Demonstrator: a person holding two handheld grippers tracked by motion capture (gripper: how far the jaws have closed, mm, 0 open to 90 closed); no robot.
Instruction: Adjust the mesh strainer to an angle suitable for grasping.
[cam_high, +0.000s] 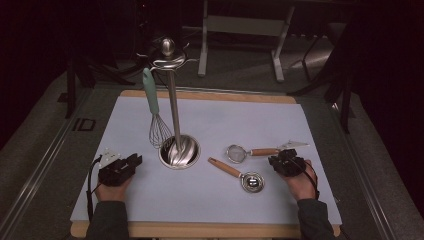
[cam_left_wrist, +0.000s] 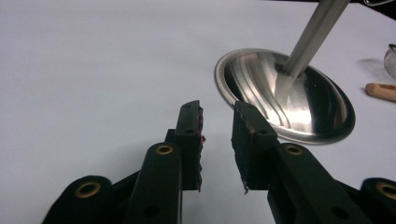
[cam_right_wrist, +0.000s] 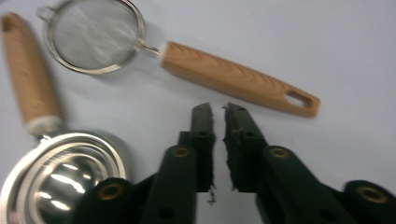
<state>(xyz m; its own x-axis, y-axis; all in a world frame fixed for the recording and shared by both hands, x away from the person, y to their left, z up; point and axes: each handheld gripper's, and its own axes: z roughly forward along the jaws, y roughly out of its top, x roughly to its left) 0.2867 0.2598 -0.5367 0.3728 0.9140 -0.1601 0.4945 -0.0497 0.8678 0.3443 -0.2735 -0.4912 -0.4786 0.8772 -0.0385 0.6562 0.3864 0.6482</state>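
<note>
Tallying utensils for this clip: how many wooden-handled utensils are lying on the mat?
2. The mesh strainer lies right of the stand's base, its handle pointing toward the right claw. The small metal scoop lies just in front of it, handle angled toward the base. None appears hidden.

The stand's dish is glossy polished metal (mirror-bright); the strainer's handle looks like smooth wood; the desk cover is matt.

Probably lab: dark room, test table.
</note>
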